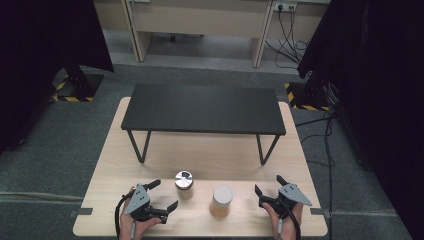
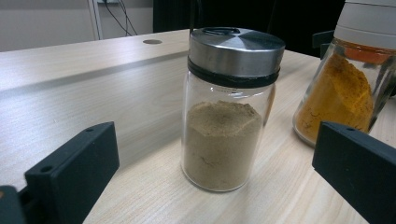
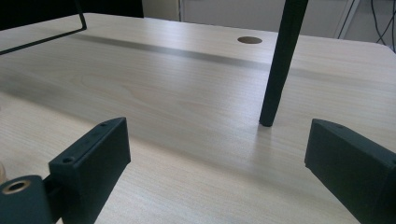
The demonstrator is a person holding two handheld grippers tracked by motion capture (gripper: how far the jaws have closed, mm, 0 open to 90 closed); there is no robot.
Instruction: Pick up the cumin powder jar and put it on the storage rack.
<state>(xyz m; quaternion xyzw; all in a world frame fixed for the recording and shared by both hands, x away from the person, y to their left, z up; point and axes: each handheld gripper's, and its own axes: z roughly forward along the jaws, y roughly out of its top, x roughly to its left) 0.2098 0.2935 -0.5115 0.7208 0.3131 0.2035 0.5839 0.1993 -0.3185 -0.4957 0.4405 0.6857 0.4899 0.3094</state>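
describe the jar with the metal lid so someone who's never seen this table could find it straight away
On the light wooden table, look in front of the black shelf, near the person's edge, where two jars stand side by side. The jar with the metal lid is the one nearer the left gripper. It holds pale brown powder, while its neighbour, the white-lidded jar, holds orange powder.

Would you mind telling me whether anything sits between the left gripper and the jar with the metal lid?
Nothing visible does. The left gripper is open, and the metal-lidded jar stands just ahead of its jaws on bare table. The white-lidded jar stands off to the side.
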